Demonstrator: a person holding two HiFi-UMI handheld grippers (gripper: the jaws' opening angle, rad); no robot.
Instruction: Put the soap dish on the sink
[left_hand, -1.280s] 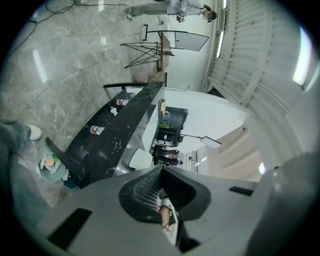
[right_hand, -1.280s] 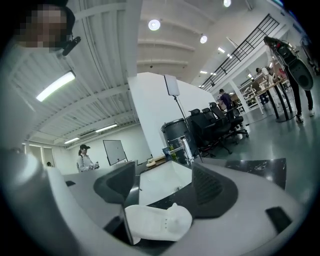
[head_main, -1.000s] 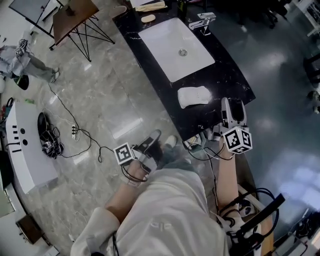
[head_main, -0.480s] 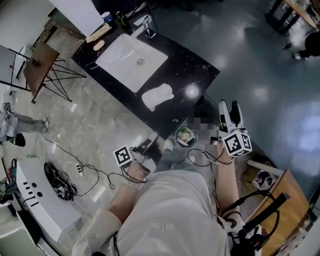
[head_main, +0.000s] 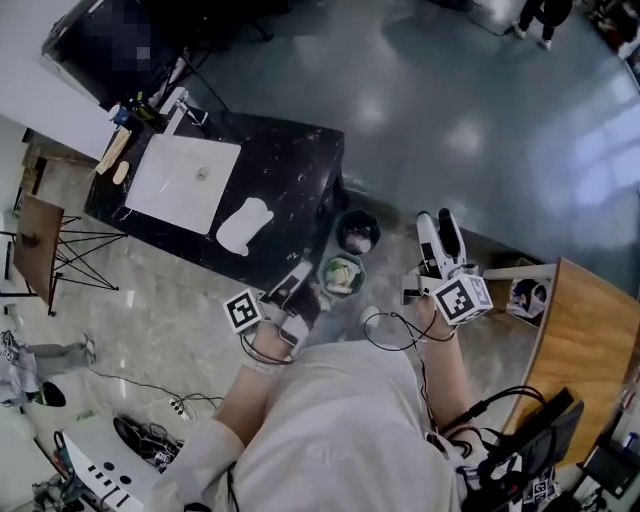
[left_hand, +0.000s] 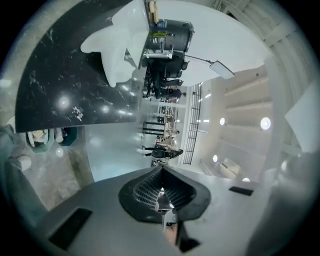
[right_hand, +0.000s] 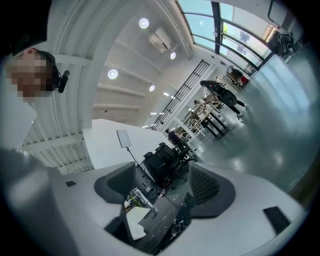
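Note:
The white sink is set in a black marble counter at the upper left of the head view. A small tan oval and a wooden piece lie at the sink's far end; they are too small to tell which is the soap dish. My left gripper hangs off the counter's near corner, jaws shut with nothing in them. My right gripper is over the floor well right of the counter, open and empty; between its jaws I see the sink and faucet far off.
A white cloth lies on the counter beside the sink, also in the left gripper view as a white cloth. A green bowl and a dark bowl stand on the floor by the counter's corner. A wooden table is at right.
The head view has swung so the counter and sink have slid to the upper left and shrunk. Both grippers have kept their jaws as they were, the right one now farther from the counter.

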